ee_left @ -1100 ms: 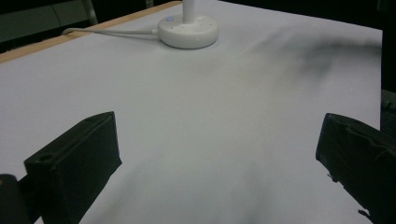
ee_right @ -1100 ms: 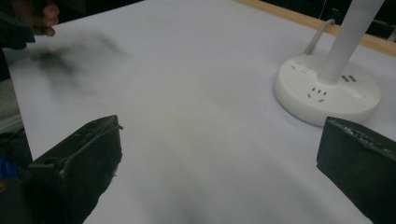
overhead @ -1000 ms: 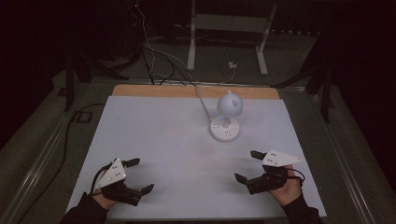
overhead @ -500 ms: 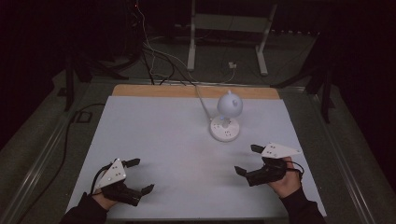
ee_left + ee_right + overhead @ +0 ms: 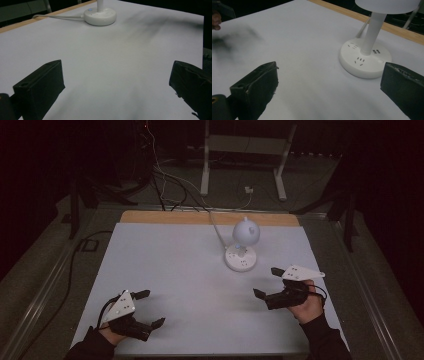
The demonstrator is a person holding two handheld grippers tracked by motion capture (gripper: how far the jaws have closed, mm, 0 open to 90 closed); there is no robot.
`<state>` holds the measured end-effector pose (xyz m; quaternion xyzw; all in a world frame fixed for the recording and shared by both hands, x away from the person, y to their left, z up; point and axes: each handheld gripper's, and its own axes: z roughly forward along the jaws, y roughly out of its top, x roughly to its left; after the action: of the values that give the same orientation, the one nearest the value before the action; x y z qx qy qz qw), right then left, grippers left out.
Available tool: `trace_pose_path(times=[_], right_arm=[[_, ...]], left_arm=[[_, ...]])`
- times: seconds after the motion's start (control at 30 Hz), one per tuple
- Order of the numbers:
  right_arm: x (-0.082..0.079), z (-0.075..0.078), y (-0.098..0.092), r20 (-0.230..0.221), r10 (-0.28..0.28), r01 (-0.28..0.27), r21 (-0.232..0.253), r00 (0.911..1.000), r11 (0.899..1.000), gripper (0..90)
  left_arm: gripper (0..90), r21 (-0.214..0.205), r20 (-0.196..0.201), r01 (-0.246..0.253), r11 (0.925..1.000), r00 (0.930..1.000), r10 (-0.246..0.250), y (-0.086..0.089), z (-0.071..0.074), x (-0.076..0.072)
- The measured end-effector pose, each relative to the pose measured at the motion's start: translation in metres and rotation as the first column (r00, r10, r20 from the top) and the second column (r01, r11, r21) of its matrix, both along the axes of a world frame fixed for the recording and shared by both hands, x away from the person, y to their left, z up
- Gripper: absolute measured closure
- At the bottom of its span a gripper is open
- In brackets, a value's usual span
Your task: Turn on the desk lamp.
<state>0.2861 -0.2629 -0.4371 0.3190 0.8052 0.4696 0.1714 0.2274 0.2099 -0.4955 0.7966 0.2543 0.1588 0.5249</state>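
A white desk lamp (image 5: 244, 236) with a round head stands on its round socket base (image 5: 240, 258) at the back middle of the white table (image 5: 175, 265). Its base (image 5: 100, 16) lies far ahead in the left gripper view, and its base (image 5: 364, 60) and stem are close in the right gripper view. My left gripper (image 5: 148, 308) rests open near the front left edge. My right gripper (image 5: 267, 281) is open at the front right, a short way in front of the lamp base. Both grippers (image 5: 117, 87) (image 5: 329, 85) have nothing between their jaws.
The lamp's white cable (image 5: 216, 227) runs from the base off the table's back wooden edge (image 5: 200, 218). Behind the table stand a white metal frame (image 5: 245, 155) and loose cables (image 5: 160, 175) on the dark floor. A black cable (image 5: 75, 265) runs along the table's left side.
My right gripper has moved forward and a little left, toward the lamp base. The left gripper has stayed where it was.
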Motion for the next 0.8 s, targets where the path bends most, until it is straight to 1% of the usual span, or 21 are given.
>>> trace_pose_path(times=[0.33, 0.57, 0.6, 0.63, 0.7, 0.77, 0.8], right_arm=[[0.016, 0.001, -0.004, 0.002, -0.034, 0.034, -0.012, 0.9994, 0.999, 0.9], [0.037, 0.004, -0.003, 0.008, -0.053, 0.053, -0.016, 0.9986, 0.998, 0.9], [0.037, 0.004, -0.003, 0.008, -0.053, 0.053, -0.016, 0.9986, 0.998, 0.9], [0.043, 0.004, -0.002, 0.006, -0.056, 0.056, -0.018, 0.9984, 0.998, 0.9], [0.049, 0.003, -0.001, 0.001, -0.058, 0.058, -0.022, 0.9983, 0.998, 0.9], [0.052, 0.003, 0.000, 0.004, -0.058, 0.058, -0.026, 0.9983, 0.998, 0.9], [0.057, 0.001, 0.002, -0.003, -0.057, 0.057, -0.032, 0.9984, 0.998, 0.9]], left_arm=[[0.3, -0.001, 0.000, 0.001, 1.0000, 1.0000, -0.001, 0.000, 0.000, 0.000], [0.3, -0.002, 0.001, -0.003, 1.0000, 1.0000, 0.003, 0.000, 0.000, 0.000], [0.3, -0.002, 0.000, -0.003, 1.0000, 1.0000, 0.003, 0.000, 0.000, 0.000], [0.3, -0.002, 0.000, -0.003, 1.0000, 1.0000, 0.003, 0.000, 0.000, 0.000], [0.3, -0.006, -0.001, -0.003, 1.0000, 1.0000, 0.003, 0.000, 0.000, 0.000], [0.3, -0.004, -0.002, -0.005, 1.0000, 1.0000, 0.005, 0.000, 0.000, 0.000], [0.2, -0.005, -0.001, -0.003, 1.0000, 1.0000, 0.003, 0.000, 0.000, 0.000]])
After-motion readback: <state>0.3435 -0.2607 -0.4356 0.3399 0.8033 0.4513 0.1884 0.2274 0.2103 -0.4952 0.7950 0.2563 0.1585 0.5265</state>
